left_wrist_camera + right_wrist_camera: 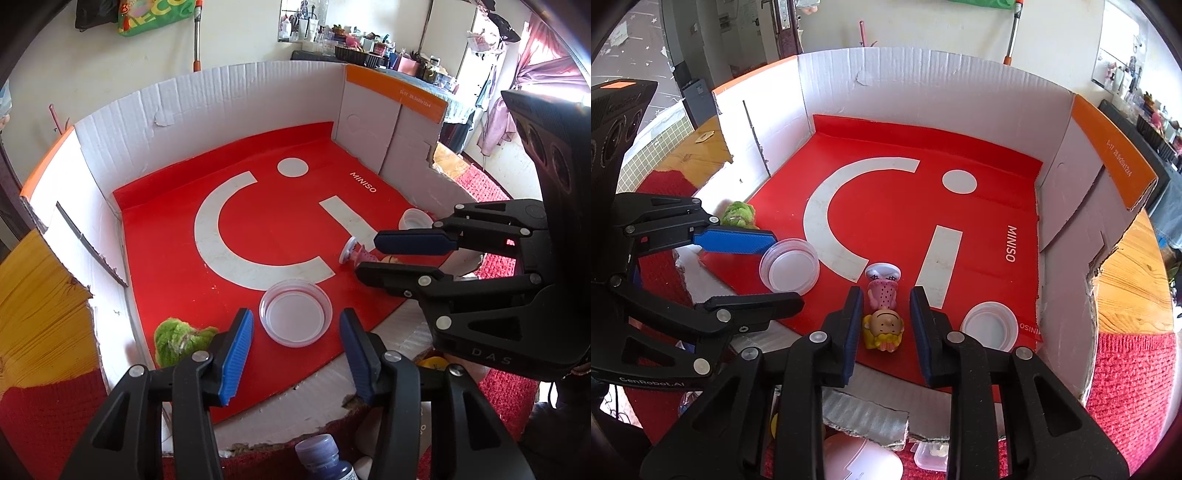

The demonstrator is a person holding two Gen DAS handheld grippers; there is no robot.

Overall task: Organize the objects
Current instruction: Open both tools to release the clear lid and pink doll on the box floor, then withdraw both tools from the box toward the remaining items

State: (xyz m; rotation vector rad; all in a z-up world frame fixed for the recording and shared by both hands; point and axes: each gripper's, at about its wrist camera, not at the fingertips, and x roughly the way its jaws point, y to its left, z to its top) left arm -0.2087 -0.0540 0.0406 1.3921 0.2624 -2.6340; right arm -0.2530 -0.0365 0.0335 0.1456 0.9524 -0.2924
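Shallow cardboard box (871, 103) lined with a red sheet (923, 206), seen from both wrist cameras. Right wrist view: the right gripper (884, 317), at lower centre of the frame, has its jaws slightly apart, flanking a doll figurine (883, 314) that lies on the sheet with its yellow-haired head toward the camera; the pads do not visibly press on it. A clear lid (989, 328) lies just right of the gripper. Left wrist view: the left gripper (295, 350), at lower centre, is spread, with a clear round dish (294, 312) lying on the sheet between and just beyond its fingertips, untouched. A green fuzzy object (177, 339) sits at lower left, beside the box wall.
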